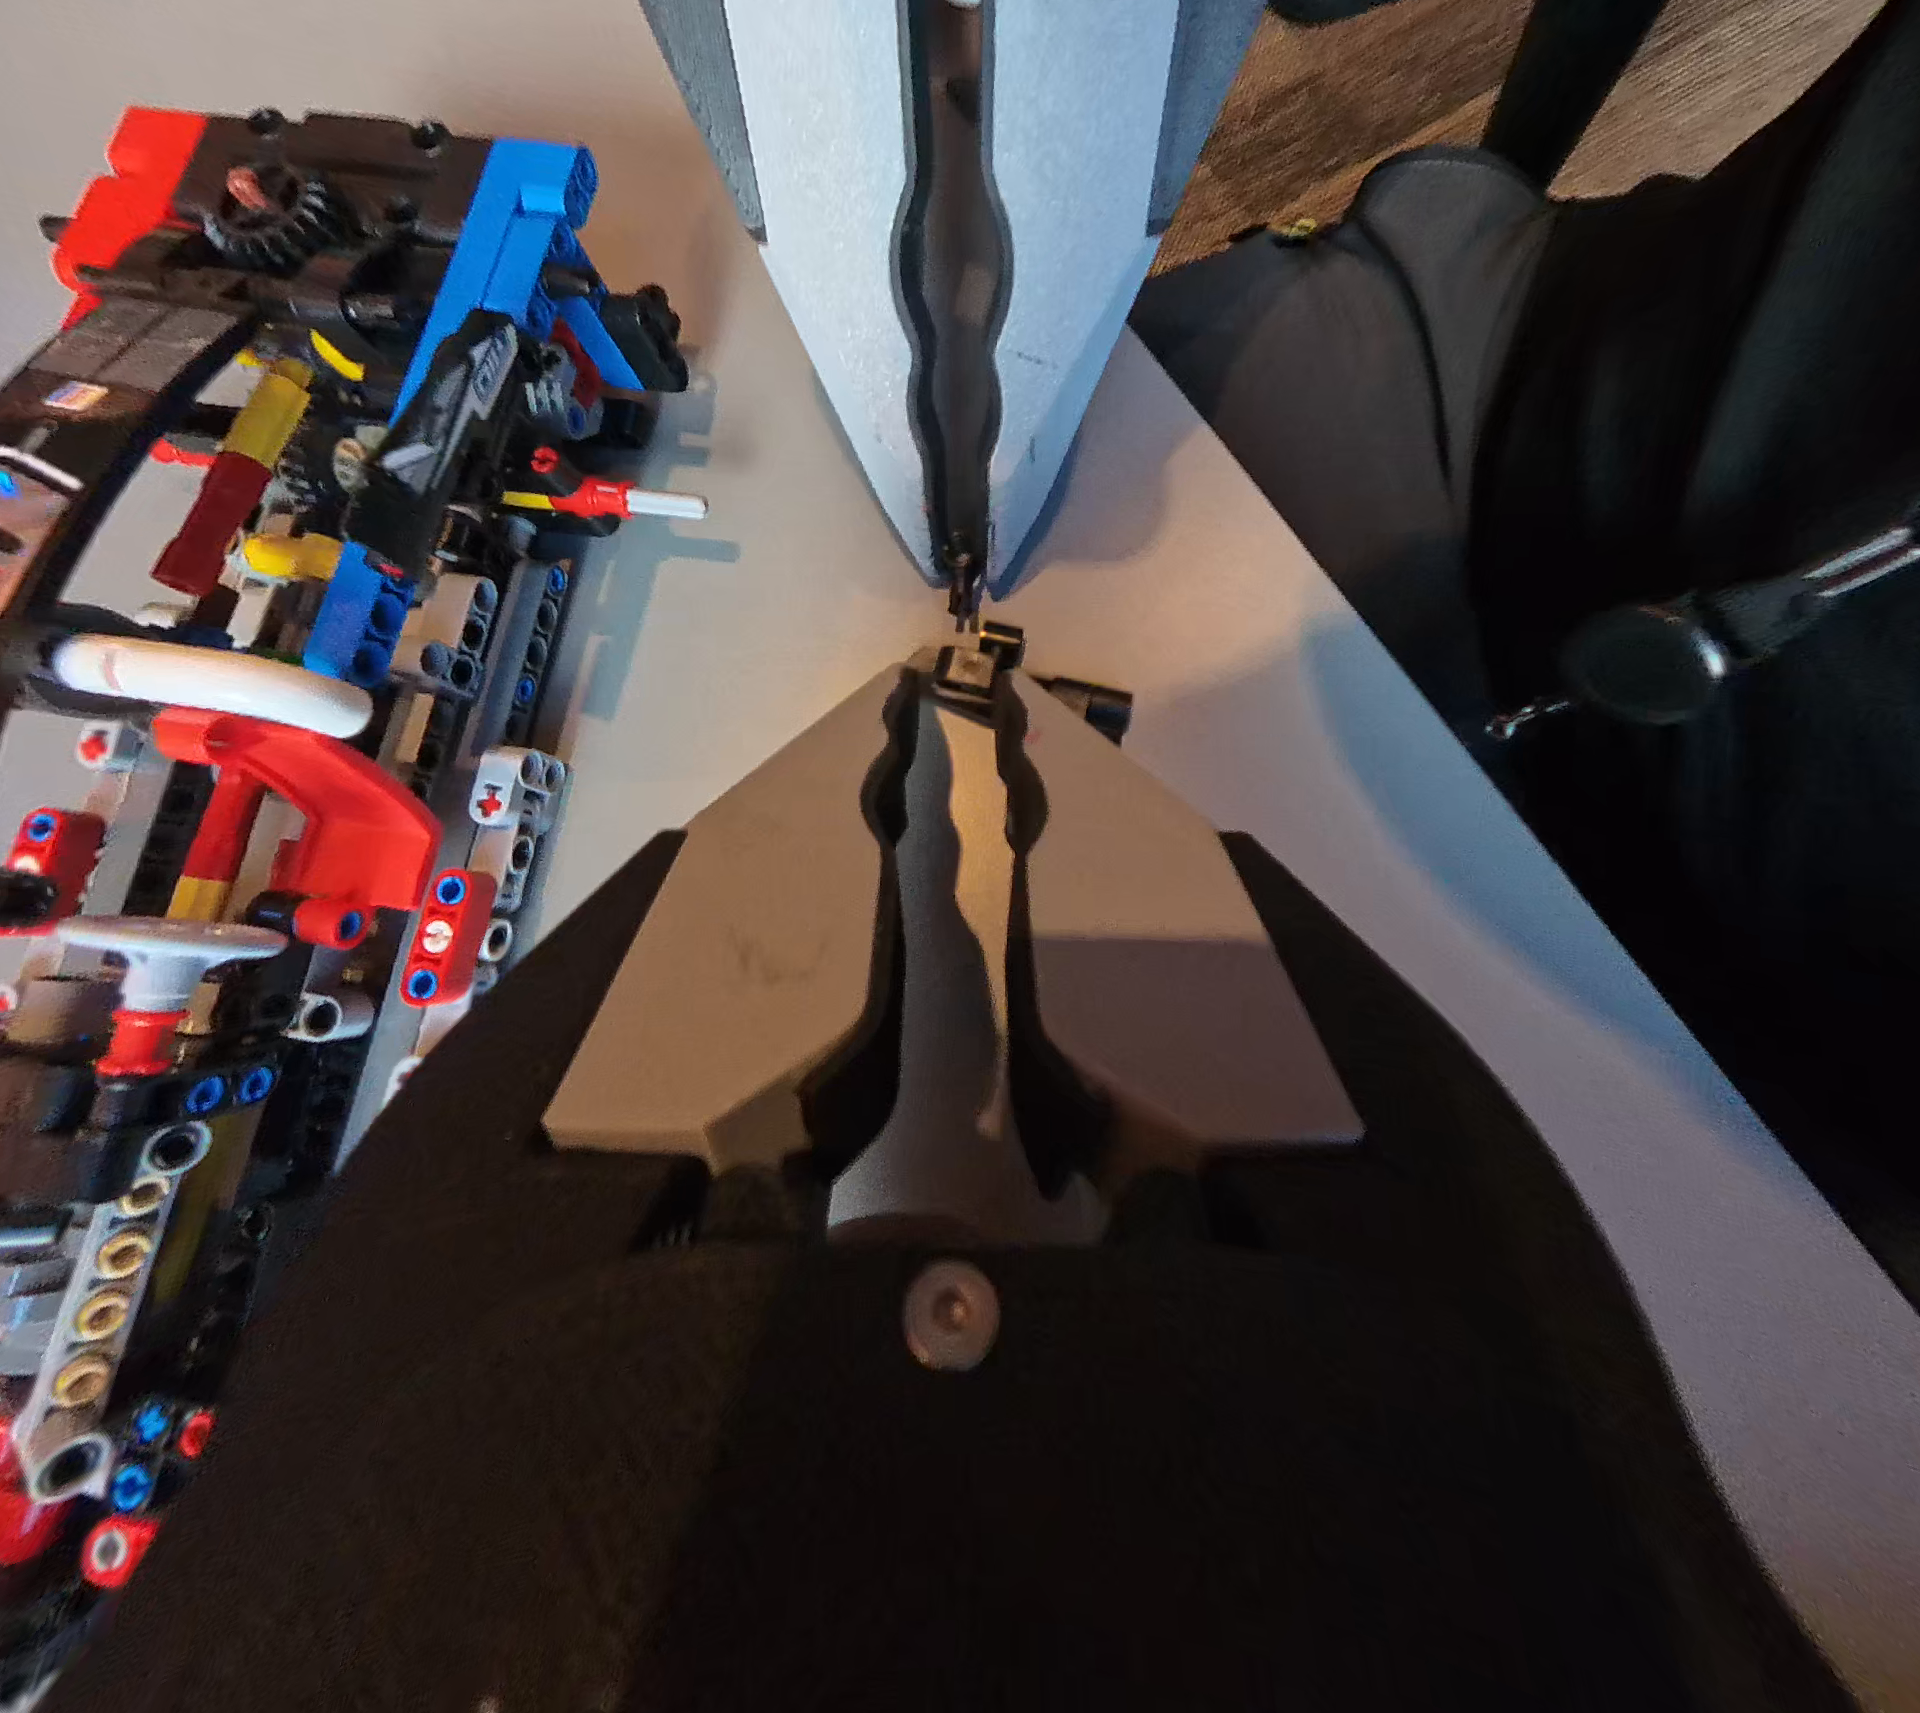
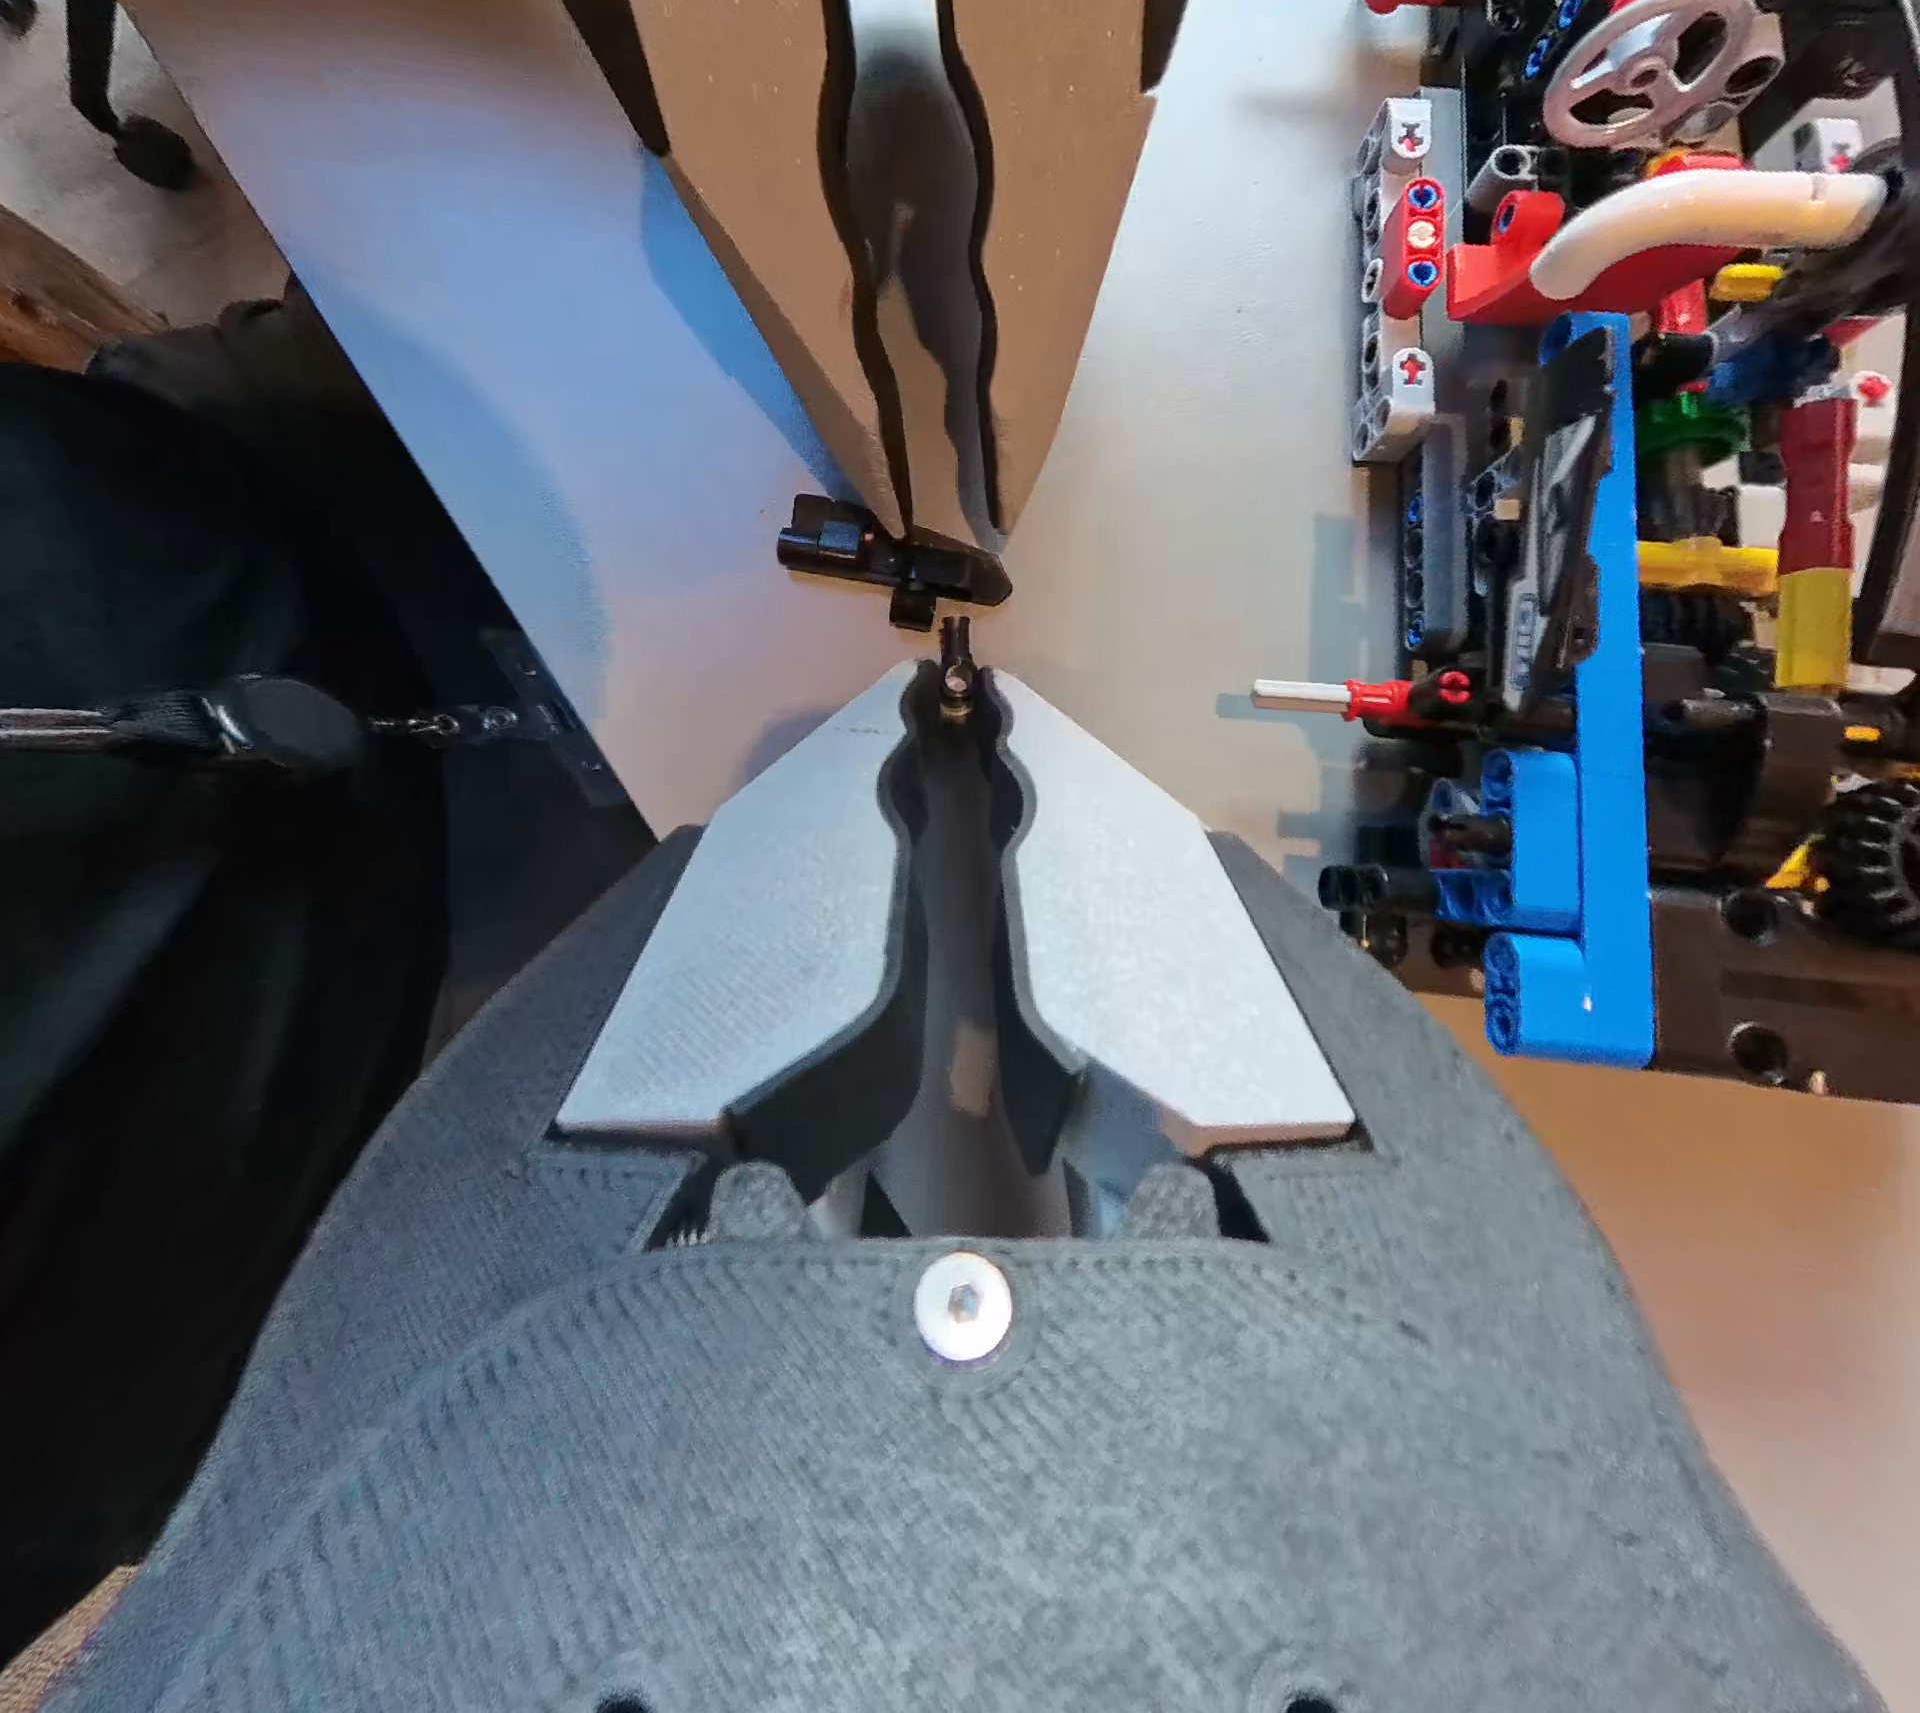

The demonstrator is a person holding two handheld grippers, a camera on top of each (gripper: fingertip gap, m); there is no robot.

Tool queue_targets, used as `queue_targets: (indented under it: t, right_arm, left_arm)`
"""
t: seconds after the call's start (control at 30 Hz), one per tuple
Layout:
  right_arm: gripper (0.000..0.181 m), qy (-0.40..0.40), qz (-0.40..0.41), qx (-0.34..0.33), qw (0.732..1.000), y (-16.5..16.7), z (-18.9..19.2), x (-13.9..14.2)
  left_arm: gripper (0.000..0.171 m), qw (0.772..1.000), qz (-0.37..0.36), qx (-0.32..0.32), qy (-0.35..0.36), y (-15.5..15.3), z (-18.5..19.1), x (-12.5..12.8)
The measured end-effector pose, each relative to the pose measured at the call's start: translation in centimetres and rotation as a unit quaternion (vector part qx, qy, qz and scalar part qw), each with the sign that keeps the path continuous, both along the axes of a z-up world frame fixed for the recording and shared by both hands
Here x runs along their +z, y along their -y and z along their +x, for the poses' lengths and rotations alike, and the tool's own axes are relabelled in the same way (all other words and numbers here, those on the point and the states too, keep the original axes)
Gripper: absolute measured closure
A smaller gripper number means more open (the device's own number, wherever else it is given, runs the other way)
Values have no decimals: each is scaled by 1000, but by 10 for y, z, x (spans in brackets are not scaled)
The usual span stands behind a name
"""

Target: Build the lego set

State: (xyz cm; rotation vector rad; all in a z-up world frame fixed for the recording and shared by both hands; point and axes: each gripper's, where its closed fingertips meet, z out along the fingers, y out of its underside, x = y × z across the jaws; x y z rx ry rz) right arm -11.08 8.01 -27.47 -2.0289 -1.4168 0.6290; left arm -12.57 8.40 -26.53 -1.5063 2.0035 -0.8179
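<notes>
My left gripper (image 1: 961, 674) is shut on a black connector piece (image 1: 979, 657), held just above the white table. In the right wrist view the left gripper (image 2: 951, 525) comes down from the top with that elongated black piece (image 2: 883, 557) lying crosswise in its tips. My right gripper (image 2: 954, 678) is shut on a small black pin (image 2: 954, 643). The pin's free end points at the black piece, a small gap away. In the left wrist view the right gripper (image 1: 961, 567) comes from the top with the pin (image 1: 964, 603). The two grippers face each other tip to tip.
The partly built lego vehicle (image 1: 312, 624) in black, blue, red and grey lies on the white table (image 1: 790, 624), also in the right wrist view (image 2: 1610, 520). The table edge (image 1: 1455, 728) runs close by. A person in dark clothes (image 1: 1558, 468) sits beyond it. My left and right fingertips are right by each other.
</notes>
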Motion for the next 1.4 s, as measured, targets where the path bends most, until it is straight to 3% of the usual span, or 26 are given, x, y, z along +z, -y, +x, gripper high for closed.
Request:
queue_targets:
  t: [0.3,0.87,1.2,1.4]
  right_arm:
    - [177,-3,-18,0,1000,1,-3,-2]
    - [177,9,-38,2,999,1,-5,-2]
    - [177,38,-147,-37,988,0,-3,-2]
    - [178,34,-164,-48,985,3,-6,-2]
  left_arm:
    - [159,998,-10,-54,-25,7,4,-9]
    - [159,998,-40,-51,3,6,6,-9]
    - [159,999,-14,-38,11,5,7,-9]
    - [160,999,5,-40,17,8,5,-9]
